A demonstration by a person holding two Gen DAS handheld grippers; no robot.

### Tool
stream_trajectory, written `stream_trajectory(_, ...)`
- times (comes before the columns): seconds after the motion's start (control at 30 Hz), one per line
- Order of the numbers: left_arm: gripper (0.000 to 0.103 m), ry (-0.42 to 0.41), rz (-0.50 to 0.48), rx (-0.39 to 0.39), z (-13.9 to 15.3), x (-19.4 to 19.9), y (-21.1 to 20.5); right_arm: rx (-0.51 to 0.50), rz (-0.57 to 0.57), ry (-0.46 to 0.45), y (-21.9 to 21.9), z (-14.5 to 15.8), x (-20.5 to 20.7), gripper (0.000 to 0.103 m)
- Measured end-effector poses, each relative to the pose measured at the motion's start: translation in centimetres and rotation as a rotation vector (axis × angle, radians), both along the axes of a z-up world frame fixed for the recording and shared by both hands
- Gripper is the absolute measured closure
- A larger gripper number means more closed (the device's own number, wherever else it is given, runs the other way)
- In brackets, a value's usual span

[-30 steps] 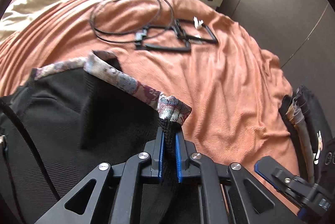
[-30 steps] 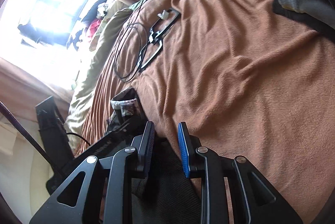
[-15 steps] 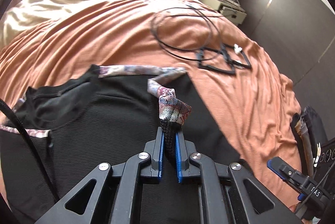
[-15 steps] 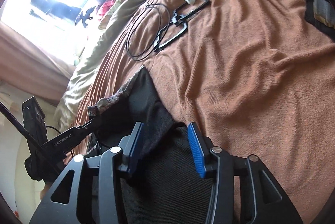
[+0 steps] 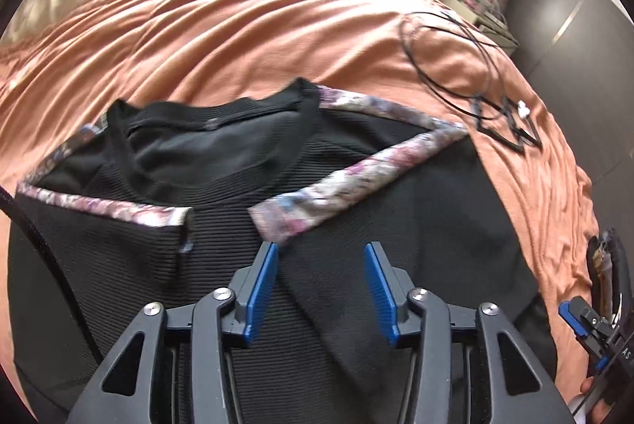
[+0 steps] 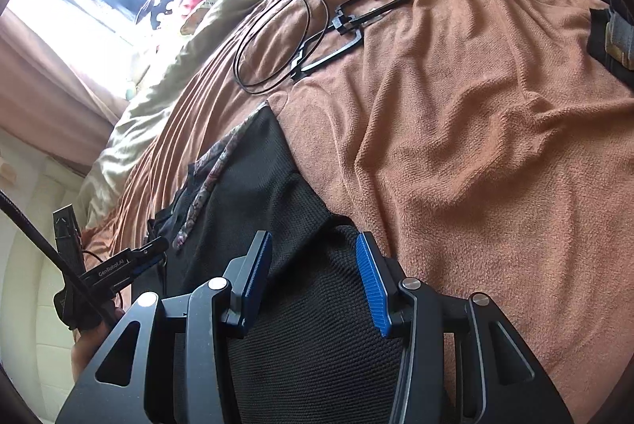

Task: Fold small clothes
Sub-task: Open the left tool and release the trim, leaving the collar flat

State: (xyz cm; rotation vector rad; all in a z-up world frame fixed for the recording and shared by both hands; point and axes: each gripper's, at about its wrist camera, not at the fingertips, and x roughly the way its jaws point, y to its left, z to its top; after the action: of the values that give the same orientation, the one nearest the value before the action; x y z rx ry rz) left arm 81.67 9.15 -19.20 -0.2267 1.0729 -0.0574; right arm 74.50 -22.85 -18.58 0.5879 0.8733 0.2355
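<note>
Here, orange blanket covers bed.

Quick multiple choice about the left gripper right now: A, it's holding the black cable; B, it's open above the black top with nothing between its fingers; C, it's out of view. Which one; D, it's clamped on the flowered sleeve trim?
B. In the left wrist view the left gripper has its blue pads spread apart, nothing pinched between them, and the flowered sleeve trim lies flat on the black top.
</note>
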Motion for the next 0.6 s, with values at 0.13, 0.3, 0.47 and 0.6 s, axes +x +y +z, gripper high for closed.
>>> stream_trajectory(0.13, 0.054, -0.002, 0.035, 0.004, -0.4, -0.1, 2.1, -0.017, 0.016, 0.001, 1.1, -0.1, 0.0, 0.061)
stream_trajectory(0.3, 0.053, 0.003, 0.048, -0.013, -1.5, 0.6, 3.1, -0.032, 0.033, -0.001, 1.8, -0.2, 0.2, 0.061)
stream_trajectory(0.47, 0.053, 0.011, 0.024, -0.011, -3.0, 1.5, 2.0, -0.036, 0.034, 0.011, 1.9, -0.8, 0.5, 0.061)
stream_trajectory(0.6, 0.071, -0.001, 0.049, 0.034, -3.8, 2.1, 1.6, -0.035, 0.026, 0.024, 1.8, -1.3, 0.6, 0.061)
